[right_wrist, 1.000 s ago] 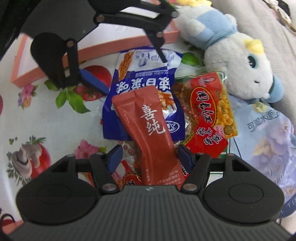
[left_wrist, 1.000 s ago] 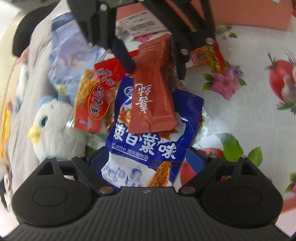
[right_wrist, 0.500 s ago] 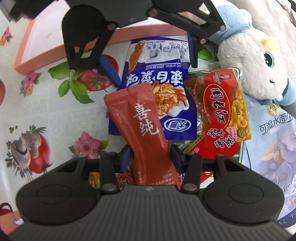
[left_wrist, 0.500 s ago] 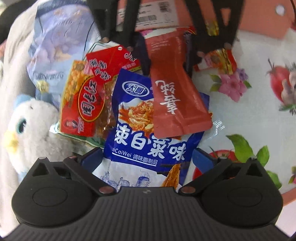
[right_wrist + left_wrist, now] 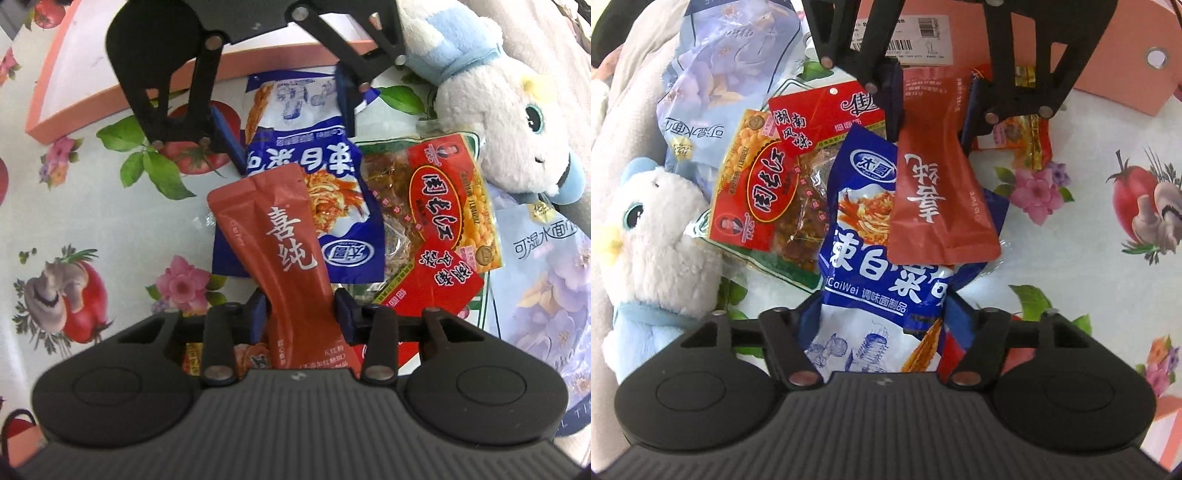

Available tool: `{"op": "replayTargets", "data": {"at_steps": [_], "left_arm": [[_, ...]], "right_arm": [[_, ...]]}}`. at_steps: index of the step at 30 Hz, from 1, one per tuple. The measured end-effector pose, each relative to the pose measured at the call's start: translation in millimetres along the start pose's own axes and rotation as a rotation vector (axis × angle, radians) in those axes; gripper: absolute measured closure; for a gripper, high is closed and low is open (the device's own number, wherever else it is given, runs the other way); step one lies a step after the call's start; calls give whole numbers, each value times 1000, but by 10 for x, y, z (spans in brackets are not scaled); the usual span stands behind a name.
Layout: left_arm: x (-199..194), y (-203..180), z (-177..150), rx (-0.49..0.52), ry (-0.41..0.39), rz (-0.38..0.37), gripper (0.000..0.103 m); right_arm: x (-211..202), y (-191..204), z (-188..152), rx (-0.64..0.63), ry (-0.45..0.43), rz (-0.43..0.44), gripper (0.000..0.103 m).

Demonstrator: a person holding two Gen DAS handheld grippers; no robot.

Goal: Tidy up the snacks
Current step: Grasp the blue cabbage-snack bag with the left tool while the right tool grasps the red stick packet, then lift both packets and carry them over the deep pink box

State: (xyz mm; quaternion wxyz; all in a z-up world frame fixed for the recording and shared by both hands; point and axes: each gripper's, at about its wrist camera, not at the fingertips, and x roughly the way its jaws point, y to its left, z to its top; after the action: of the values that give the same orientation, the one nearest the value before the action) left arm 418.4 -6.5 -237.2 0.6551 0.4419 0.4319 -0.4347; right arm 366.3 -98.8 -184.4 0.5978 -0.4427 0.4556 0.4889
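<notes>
A blue snack bag point(image 5: 882, 280) lies on the flowered tablecloth point(image 5: 1071, 266). My left gripper point(image 5: 882, 317) points down over the bag's near end. Its jaws are closing, and both pads touch the bag's side edges. A red-brown pouch point(image 5: 288, 251) lies slanted across the blue bag point(image 5: 343, 251). My right gripper point(image 5: 301, 314) is closing on the pouch's near end, with both pads against it. In the left wrist view the right gripper point(image 5: 932, 107) pinches the far end of the pouch point(image 5: 934, 192). The left gripper point(image 5: 288, 122) shows at the top of the right wrist view.
A red and yellow snack pack point(image 5: 757, 192) lies beside the blue bag, with a white plush toy point(image 5: 653, 236) and a lavender wipes pack point(image 5: 713, 81) past it. A pink box point(image 5: 1108, 66) stands behind. A small orange packet point(image 5: 1023, 136) lies near the right gripper.
The left jaws have come in from wide open onto the blue bag's sides. The right jaws have narrowed onto the red-brown pouch. The left hand has shifted a little over the bag.
</notes>
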Motion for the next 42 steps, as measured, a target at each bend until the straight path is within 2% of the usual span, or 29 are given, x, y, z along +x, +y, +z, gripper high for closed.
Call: {"op": "replayTargets", "data": {"at_steps": [3, 8, 16, 25, 32, 34, 42], "left_arm": [[-52, -102, 3, 8, 3, 6, 35], [-169, -242, 60, -42, -3, 4, 35], [-451, -428, -26, -226, -19, 36, 35], [-927, -636, -16, -345, -42, 40, 35], [-1192, -736, -49, -523, -63, 44, 35], [-1270, -789, -49, -549, -74, 66, 35], [-1426, -949, -120, -715, -108, 71, 35]], "right_arm": [[-96, 33, 15, 22, 7, -8, 63], [-336, 81, 39, 41, 3, -29, 63], [-663, 159, -68, 154, -9, -37, 63], [-1106, 354, -79, 265, -41, -45, 64], [-1348, 436, -186, 449, -91, -76, 64], [-1389, 474, -244, 505, -104, -82, 64], [-1529, 706, -417, 622, -158, -116, 64]]}}
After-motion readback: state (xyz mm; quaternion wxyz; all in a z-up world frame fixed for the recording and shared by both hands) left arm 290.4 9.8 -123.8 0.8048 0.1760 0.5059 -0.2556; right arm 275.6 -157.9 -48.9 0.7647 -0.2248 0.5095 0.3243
